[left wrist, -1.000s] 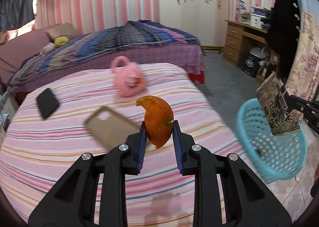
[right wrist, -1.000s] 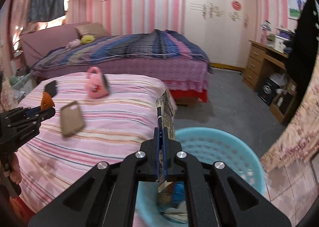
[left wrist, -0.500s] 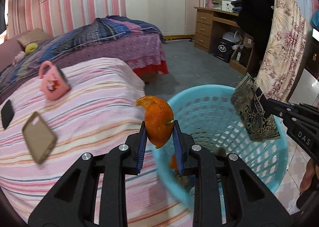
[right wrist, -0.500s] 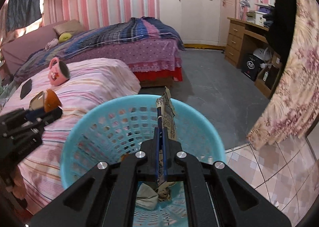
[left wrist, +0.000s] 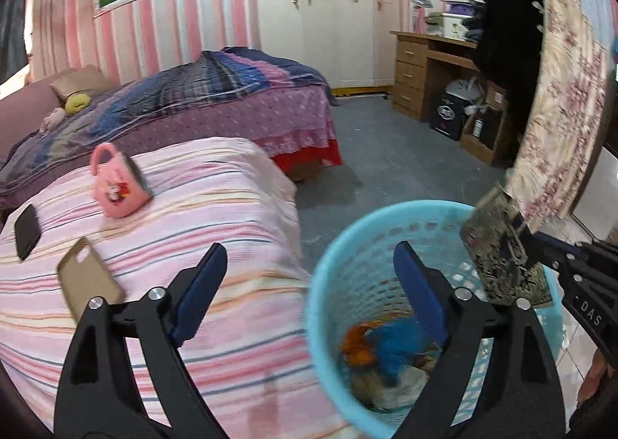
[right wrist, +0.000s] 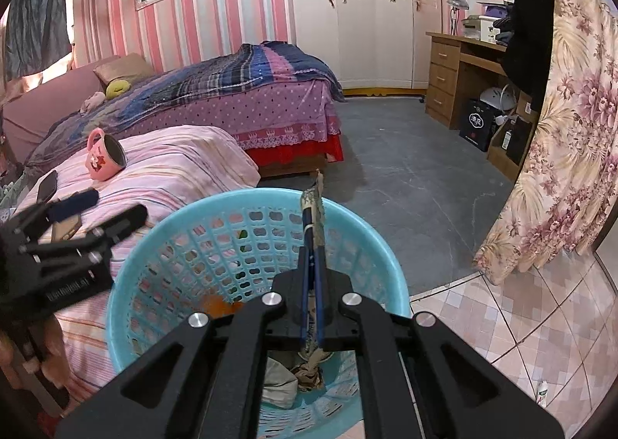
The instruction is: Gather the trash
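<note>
A light blue plastic basket [left wrist: 336, 242] stands on the floor beside the striped bed. My left gripper [left wrist: 309, 250] hangs over its near rim, jaws opening, nothing between them. An orange peel [left wrist: 357, 346] lies in the basket among blue and pale scraps. My right gripper [left wrist: 525, 238] is shut on a flat dark patterned wrapper [left wrist: 502, 257] over the basket's right rim. In the right wrist view that gripper [right wrist: 313, 219] holds the wrapper [right wrist: 320, 203] edge-on above the basket [right wrist: 239, 199]. There the peel [right wrist: 218, 304] shows inside, and the left gripper [right wrist: 112, 207] is at the left.
On the pink striped bed [left wrist: 231, 207] lie a pink mug [left wrist: 117, 188], a brown phone case [left wrist: 89, 280] and a black phone [left wrist: 27, 230]. A second bed [left wrist: 231, 107] stands behind. A wooden desk [left wrist: 421, 64] and a floral curtain [left wrist: 560, 111] stand at the right.
My left gripper swung from over the bed to the basket, then opened, and the orange peel dropped in. My right gripper moved over the basket, still clamped on the wrapper.
</note>
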Action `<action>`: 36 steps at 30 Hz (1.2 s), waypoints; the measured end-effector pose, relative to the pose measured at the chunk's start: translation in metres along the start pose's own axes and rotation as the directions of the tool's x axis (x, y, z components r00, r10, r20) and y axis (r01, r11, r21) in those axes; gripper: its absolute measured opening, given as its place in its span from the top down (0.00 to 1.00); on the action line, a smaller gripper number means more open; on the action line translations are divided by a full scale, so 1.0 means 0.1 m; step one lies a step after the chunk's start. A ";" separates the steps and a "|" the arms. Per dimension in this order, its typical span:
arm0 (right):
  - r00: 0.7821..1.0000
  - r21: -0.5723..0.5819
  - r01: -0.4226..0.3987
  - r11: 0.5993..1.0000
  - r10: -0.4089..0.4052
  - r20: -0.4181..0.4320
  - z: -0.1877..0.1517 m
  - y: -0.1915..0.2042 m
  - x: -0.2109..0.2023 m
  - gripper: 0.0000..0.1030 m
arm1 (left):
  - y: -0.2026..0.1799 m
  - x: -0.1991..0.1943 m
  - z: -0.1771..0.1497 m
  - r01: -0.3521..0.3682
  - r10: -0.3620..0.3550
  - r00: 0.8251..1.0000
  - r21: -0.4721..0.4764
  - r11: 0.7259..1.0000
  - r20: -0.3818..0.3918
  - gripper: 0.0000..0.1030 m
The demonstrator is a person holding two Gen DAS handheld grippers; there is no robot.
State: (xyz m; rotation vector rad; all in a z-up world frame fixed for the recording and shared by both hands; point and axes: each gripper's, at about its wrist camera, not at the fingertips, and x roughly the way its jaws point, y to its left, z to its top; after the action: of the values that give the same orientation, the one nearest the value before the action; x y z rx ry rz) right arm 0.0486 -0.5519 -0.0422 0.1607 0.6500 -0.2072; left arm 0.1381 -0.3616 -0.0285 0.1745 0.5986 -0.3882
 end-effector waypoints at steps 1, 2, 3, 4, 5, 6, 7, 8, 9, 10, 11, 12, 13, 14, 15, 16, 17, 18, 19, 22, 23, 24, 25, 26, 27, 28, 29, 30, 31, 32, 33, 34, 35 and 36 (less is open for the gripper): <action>1.000 -0.016 0.006 1.000 -0.006 -0.005 0.00 0.02 0.01 0.97 | 0.08 -0.01 0.00 -0.015 0.015 1.000 -0.011 1.000 0.000 0.14; 1.000 -0.024 0.015 1.000 -0.015 -0.005 0.01 0.06 0.02 0.97 | 0.15 -0.03 -0.01 -0.027 0.027 1.000 -0.022 0.999 -0.002 0.13; 1.000 -0.025 0.015 1.000 -0.015 -0.005 0.03 0.07 0.00 0.97 | 0.21 -0.04 -0.02 -0.034 0.034 0.999 -0.030 0.999 -0.005 0.12; 1.000 -0.030 0.019 0.999 -0.019 -0.006 0.03 0.09 0.00 0.96 | 0.30 -0.07 -0.03 -0.043 0.043 0.999 -0.043 0.998 -0.009 0.11; 1.000 -0.037 0.023 0.999 -0.023 -0.012 0.04 0.13 0.02 0.96 | 0.39 -0.09 -0.05 -0.056 0.055 0.998 -0.054 0.997 -0.011 0.10; 0.999 -0.041 0.033 0.999 -0.034 -0.020 0.05 0.15 0.04 0.96 | 0.45 -0.12 -0.07 -0.066 0.065 0.998 -0.061 0.996 -0.011 0.10; 0.999 -0.042 0.035 0.999 -0.036 -0.022 0.06 0.17 0.04 0.93 | 0.55 -0.16 -0.09 -0.080 0.079 0.997 -0.071 0.994 -0.013 0.09; 0.998 -0.041 0.049 0.998 -0.050 -0.023 0.07 0.20 0.04 0.87 | 0.64 -0.20 -0.11 -0.094 0.093 0.996 -0.080 0.992 -0.014 0.09; 0.998 -0.038 0.060 0.997 -0.060 -0.012 0.08 0.22 0.02 0.64 | 0.72 -0.24 -0.12 -0.104 0.103 0.995 -0.087 0.991 -0.013 0.07; 0.998 -0.030 0.065 0.997 -0.065 -0.002 0.09 0.23 0.00 0.42 | 0.78 -0.28 -0.14 -0.109 0.108 0.994 -0.092 0.990 -0.011 0.07; 0.998 -0.029 0.066 0.997 -0.066 -0.002 0.09 0.26 0.00 0.40 | 0.86 -0.33 -0.16 -0.115 0.114 0.993 -0.095 0.989 -0.009 0.05; 0.998 -0.020 0.067 0.998 -0.067 -0.001 0.10 0.28 -0.01 0.40 | 0.92 -0.38 -0.19 -0.123 0.123 0.992 -0.096 0.988 -0.006 0.05; 0.997 -0.007 0.072 0.997 -0.072 0.004 0.10 0.29 -0.04 0.39 | 1.00 -0.45 -0.22 -0.136 0.136 0.991 -0.096 0.986 -0.003 0.05; 0.997 0.002 0.077 0.997 -0.077 0.009 0.09 0.32 -0.06 0.37 | 1.08 -0.51 -0.25 -0.147 0.148 0.989 -0.098 0.984 -0.003 0.05; 0.997 0.003 0.078 0.997 -0.078 0.010 0.09 0.33 -0.07 0.29 | 1.17 -0.58 -0.29 -0.158 0.158 0.987 -0.101 0.982 -0.006 0.05; 0.996 0.009 0.084 0.996 -0.084 0.018 0.09 0.38 -0.10 0.26 | 1.22 -0.64 -0.32 -0.162 0.162 0.987 -0.104 0.981 -0.008 0.05; 0.996 0.013 0.084 0.996 -0.085 0.022 0.08 0.44 -0.13 0.19 | 1.28 -0.69 -0.35 -0.166 0.166 0.986 -0.107 0.980 -0.009 0.05; 0.996 0.015 0.082 0.996 -0.083 0.021 0.08 0.46 -0.13 0.16 | 1.35 -0.76 -0.39 -0.175 0.175 0.985 -0.106 0.979 -0.009 0.05; 0.997 0.023 0.070 0.997 -0.071 0.021 0.07 0.52 -0.17 0.14 | 1.41 -0.83 -0.43 -0.183 0.184 0.983 -0.102 0.978 -0.008 0.05; 0.999 0.027 0.035 0.999 -0.036 0.017 0.07 0.62 -0.22 0.08 | 1.57 -1.01 -0.55 -0.211 0.212 0.977 -0.105 0.972 -0.006 0.05; 0.999 0.017 0.027 0.999 -0.028 0.027 0.08 0.76 -0.31 0.08 | 1.61 -1.07 -0.59 -0.215 0.216 0.976 -0.109 0.970 -0.006 0.05; 0.999 0.014 0.028 1.000 -0.028 0.033 0.08 0.78 -0.33 0.07 | 1.68 -1.14 -0.65 -0.216 0.217 0.976 -0.114 0.970 -0.006 0.05; 0.999 0.011 0.029 1.000 -0.029 0.039 0.08 0.82 -0.35 0.04 | 1.72 -1.19 -0.68 -0.217 0.218 0.976 -0.115 0.969 -0.007 0.05; 0.999 0.005 0.029 1.000 -0.030 0.045 0.08 0.88 -0.39 0.04 | 1.76 -1.24 -0.72 -0.219 0.220 0.975 -0.114 0.969 -0.006 0.05; 0.998 -0.006 0.029 1.000 -0.028 0.054 0.03 1.02 -0.46 0.04 | 1.81 -1.31 -0.77 -0.225 0.226 0.974 -0.110 0.968 -0.003 0.05; 0.998 -0.010 0.028 1.000 -0.028 0.057 0.01 1.08 -0.49 0.04 | 1.84 -1.35 -0.80 -0.230 0.232 0.973 -0.107 0.967 0.000 0.05; 0.998 -0.023 0.026 0.999 -0.025 0.061 -0.05 1.23 -0.56 0.04 | 1.89 -1.40 -0.85 -0.237 0.239 0.971 -0.103 0.966 0.006 0.05; 0.998 -0.029 0.027 0.999 -0.025 0.064 -0.06 1.32 -0.58 0.04 | 1.93 -1.45 -0.89 -0.242 0.245 0.970 -0.104 0.965 0.013 0.05; 0.997 -0.040 0.028 0.999 -0.025 0.071 -0.09 1.42 -0.63 0.04 | 1.96 -1.49 -0.93 -0.246 0.249 0.968 -0.107 0.963 0.016 0.05; 0.997 -0.041 0.028 0.999 -0.025 0.071 -0.05 1.43 -0.62 0.04 | 2.01 -1.53 -0.97 -0.250 0.254 0.967 -0.115 0.961 0.019 0.05; 0.996 -0.062 0.030 0.998 -0.025 0.087 -0.06 1.58 -0.69 0.04 | 2.05 -1.56 -1.00 -0.250 0.254 0.967 -0.122 0.961 0.019 0.05; 0.995 -0.075 0.030 0.997 -0.022 0.102 -0.06 1.69 -0.73 0.04 | 2.10 -1.59 -1.03 -0.247 0.252 0.968 -0.133 0.960 0.018 0.05; 0.994 -0.081 0.029 0.996 -0.020 0.112 -0.08 1.75 -0.76 0.04 | 2.14 -1.61 -1.06 -0.246 0.251 0.968 -0.143 0.959 0.016 0.05; 0.991 -0.097 0.019 0.995 -0.006 0.137 -0.15 1.92 -0.87 0.04 | 2.18 -1.64 -1.09 -0.247 0.252 0.968 -0.153 0.957 0.015 0.05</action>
State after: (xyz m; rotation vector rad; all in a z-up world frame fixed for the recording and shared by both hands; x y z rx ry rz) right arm 0.0186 -0.3513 0.0155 0.0479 0.5236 -0.1961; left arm 0.0462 -0.0832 -0.0117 0.0974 0.5616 -0.1000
